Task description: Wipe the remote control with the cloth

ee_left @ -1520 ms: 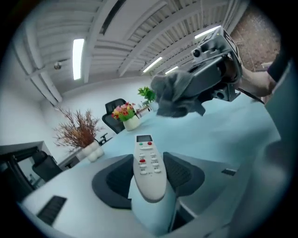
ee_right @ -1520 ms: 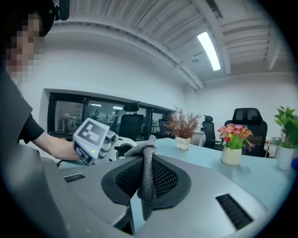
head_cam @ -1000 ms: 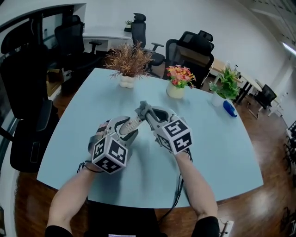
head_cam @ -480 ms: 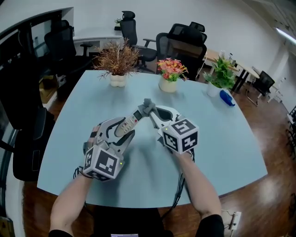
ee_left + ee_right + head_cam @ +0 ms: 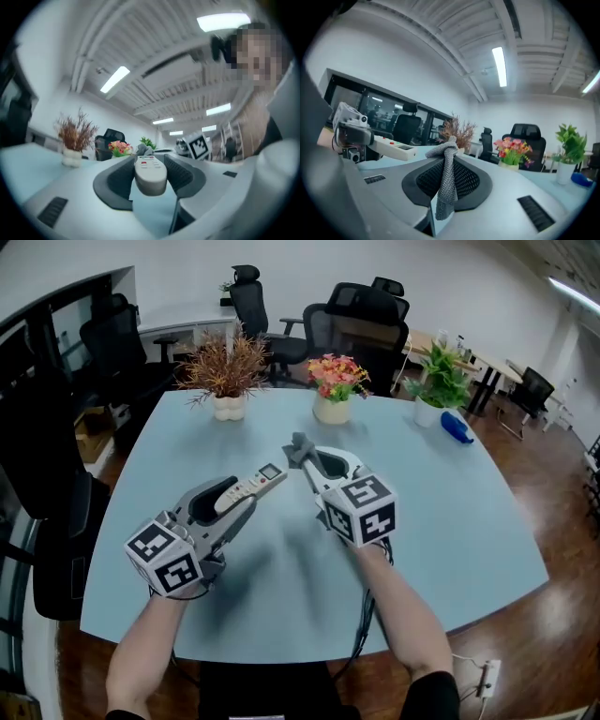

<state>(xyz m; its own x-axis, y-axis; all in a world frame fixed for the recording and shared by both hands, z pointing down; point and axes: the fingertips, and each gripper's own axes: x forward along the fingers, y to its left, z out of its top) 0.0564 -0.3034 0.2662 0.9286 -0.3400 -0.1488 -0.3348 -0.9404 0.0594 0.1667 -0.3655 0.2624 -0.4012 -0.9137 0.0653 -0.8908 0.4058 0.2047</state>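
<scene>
Surface (image 5: 450,521): pale blue, both claws held above it. Left claw (image 5: 247,494) pinches remote control (image 5: 267,474) by its rear half, buttons up; display end juts past the tips. Right claw (image 5: 305,457) clamps grey cloth (image 5: 297,447), bunched at the tips, near remote's front end, not touching.

A pale blue bench (image 5: 450,521) carries three pots along its far edge: a dry brown plant (image 5: 223,371) at the left, pink and orange flowers (image 5: 334,385) in the middle, and a green plant (image 5: 439,382) at the right, with a blue thing (image 5: 457,430) lying just beside that last pot. Black office chairs (image 5: 361,320) stand beyond the far edge and another chair (image 5: 56,549) near the left side, on a wood floor (image 5: 553,474). Strip lights (image 5: 500,65) run across the ceiling.
</scene>
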